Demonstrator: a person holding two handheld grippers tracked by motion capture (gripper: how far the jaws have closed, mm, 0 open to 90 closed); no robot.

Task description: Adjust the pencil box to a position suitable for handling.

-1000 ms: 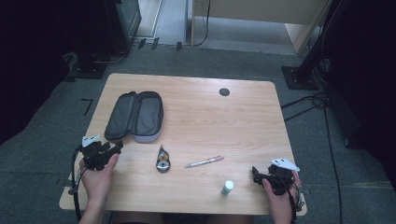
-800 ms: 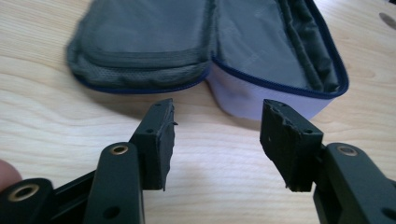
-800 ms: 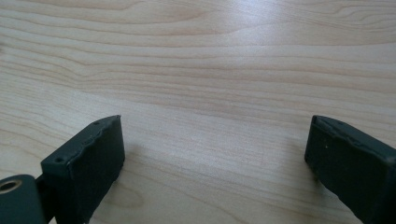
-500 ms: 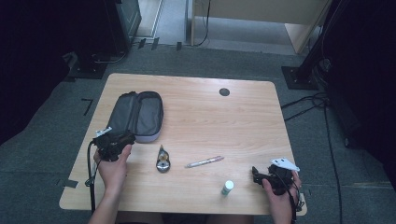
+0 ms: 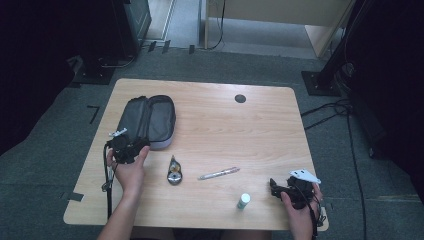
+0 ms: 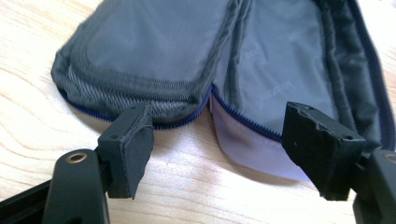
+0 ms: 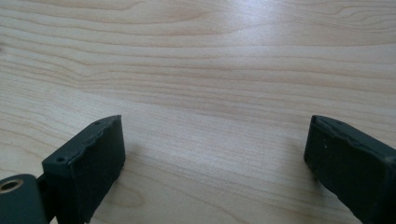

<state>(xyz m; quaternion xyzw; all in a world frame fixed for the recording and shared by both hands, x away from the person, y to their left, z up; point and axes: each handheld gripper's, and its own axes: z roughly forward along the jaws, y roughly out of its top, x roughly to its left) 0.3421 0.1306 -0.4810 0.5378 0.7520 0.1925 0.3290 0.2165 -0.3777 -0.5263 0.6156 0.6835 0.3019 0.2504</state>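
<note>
The light wooden table [image 5: 215, 125] bears a dark grey fabric pencil case [image 5: 147, 120], lying unzipped directly ahead of the left gripper [image 6: 217, 140], whose jaws gape, holding nothing. The right gripper [image 7: 212, 154], likewise spread and empty, rests apart. Packing looks unstarted: silver pen [image 5: 218, 173] outside.

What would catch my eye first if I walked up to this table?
Probably the open grey pouch lying unzipped at the table's left, with the left gripper right at its near edge, jaws wide apart. Nearer the front lie a pen and a small white bottle, while the right gripper rests open at the right corner.
</note>
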